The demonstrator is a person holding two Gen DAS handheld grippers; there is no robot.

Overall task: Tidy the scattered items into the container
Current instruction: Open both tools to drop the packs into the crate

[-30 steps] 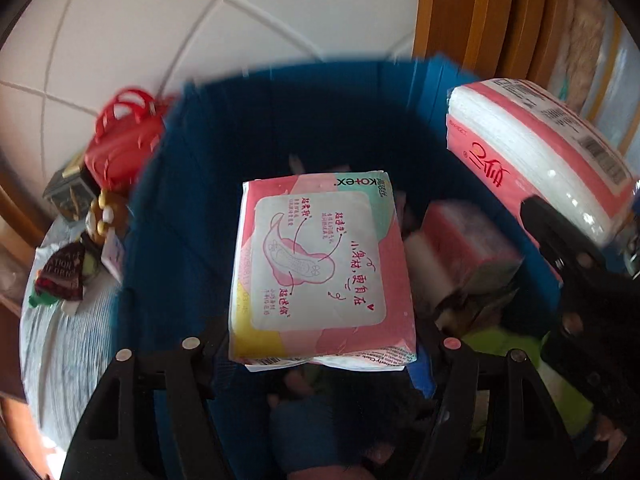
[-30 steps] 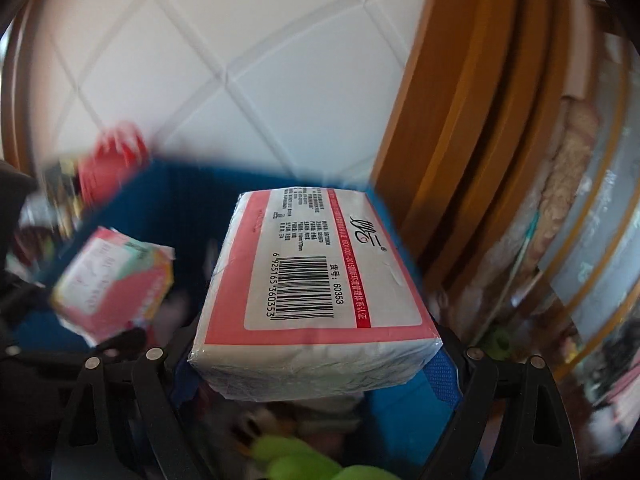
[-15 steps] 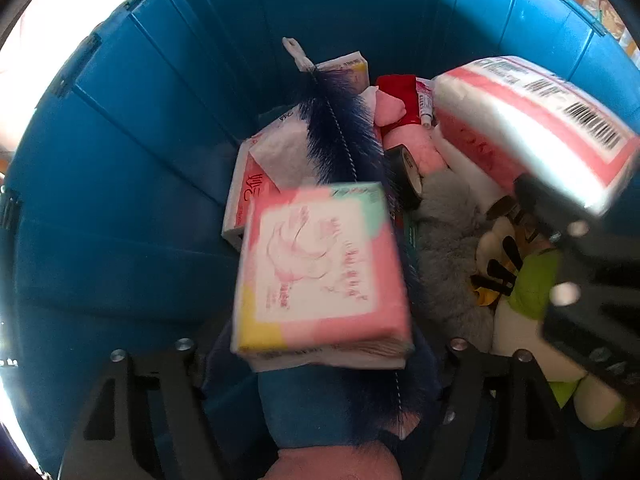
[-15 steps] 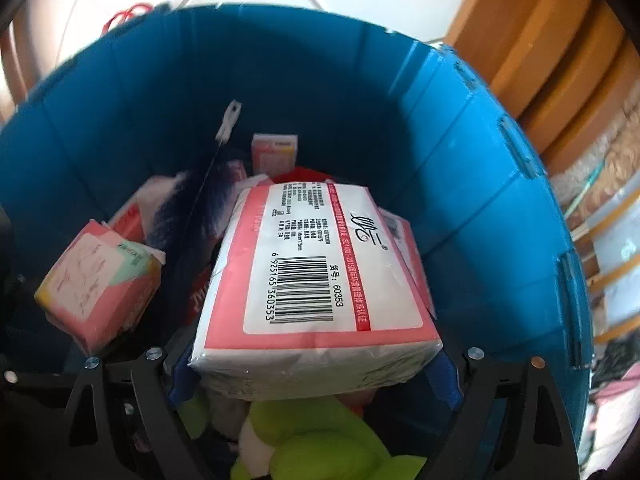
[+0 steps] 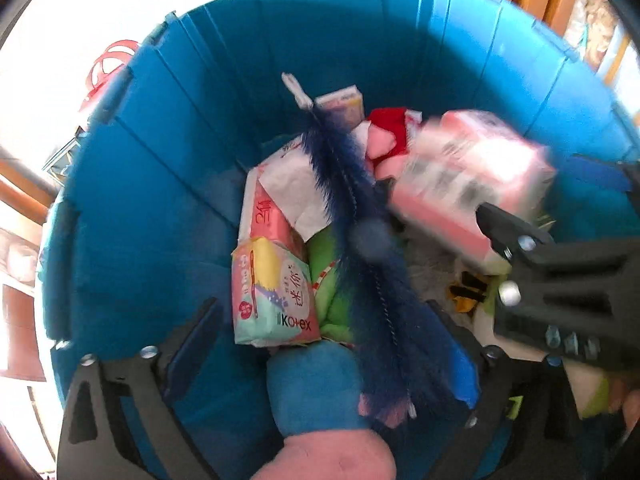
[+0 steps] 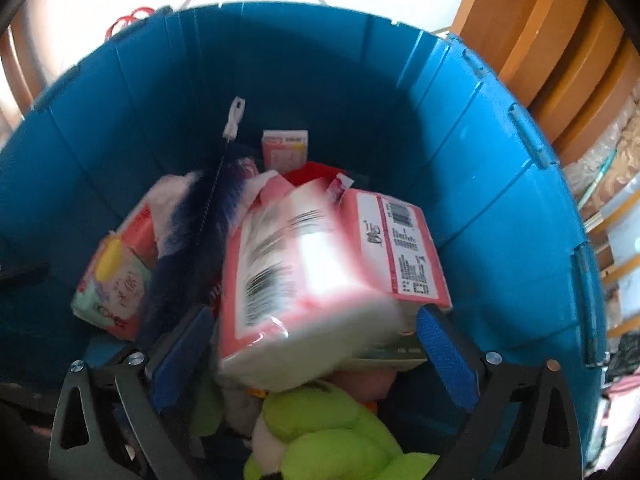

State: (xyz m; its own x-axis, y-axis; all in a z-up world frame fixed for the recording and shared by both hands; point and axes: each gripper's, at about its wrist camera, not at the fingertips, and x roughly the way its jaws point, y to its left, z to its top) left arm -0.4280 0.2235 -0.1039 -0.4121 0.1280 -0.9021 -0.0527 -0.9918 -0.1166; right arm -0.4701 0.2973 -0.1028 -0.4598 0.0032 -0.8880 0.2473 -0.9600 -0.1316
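Right wrist view: both hand-held grippers [image 6: 312, 344] have just sprung wide, released; the falling tissue pack [image 6: 320, 280] may snag the right gripper's blue pads inside the bin [image 6: 500, 208].

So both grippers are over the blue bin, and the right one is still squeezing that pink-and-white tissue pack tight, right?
Not quite. Both are over the blue bin, but the right gripper is open: its jaws have just been opening, and in the right wrist view its blue pads stand clear of the tissue pack, which is blurred and tumbling onto the pile.
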